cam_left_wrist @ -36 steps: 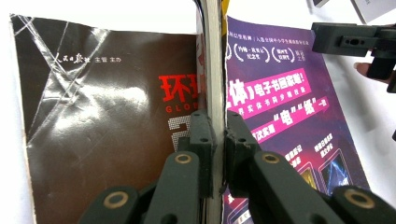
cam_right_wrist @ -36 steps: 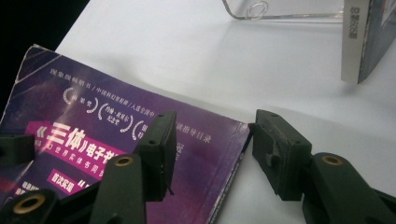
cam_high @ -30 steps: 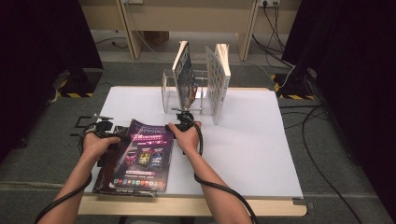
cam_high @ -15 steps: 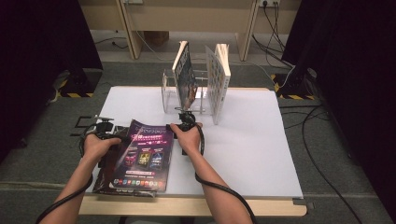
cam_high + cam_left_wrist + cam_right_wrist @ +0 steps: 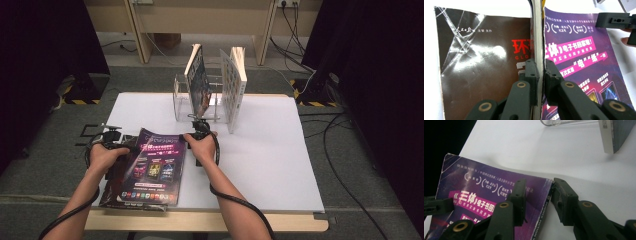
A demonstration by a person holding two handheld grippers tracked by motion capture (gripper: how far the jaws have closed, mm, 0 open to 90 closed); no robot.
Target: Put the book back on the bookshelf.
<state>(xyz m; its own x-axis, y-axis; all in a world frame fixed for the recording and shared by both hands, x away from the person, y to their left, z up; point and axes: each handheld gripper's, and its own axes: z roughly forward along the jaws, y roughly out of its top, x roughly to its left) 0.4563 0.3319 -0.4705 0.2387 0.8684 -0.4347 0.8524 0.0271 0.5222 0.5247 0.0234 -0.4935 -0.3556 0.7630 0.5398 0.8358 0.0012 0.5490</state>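
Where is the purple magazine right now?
In the high view the purple magazine lies at the near left of the white table, between the left gripper pinching its left edge and the right gripper at its far right corner.

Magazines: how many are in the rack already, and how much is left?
Two magazines already stand at the clear rack. In hand: the left gripper pinches the purple magazine, lifting its edge; the right gripper straddles its corner, open. Left: probably racking it, then the dark magazine beneath.
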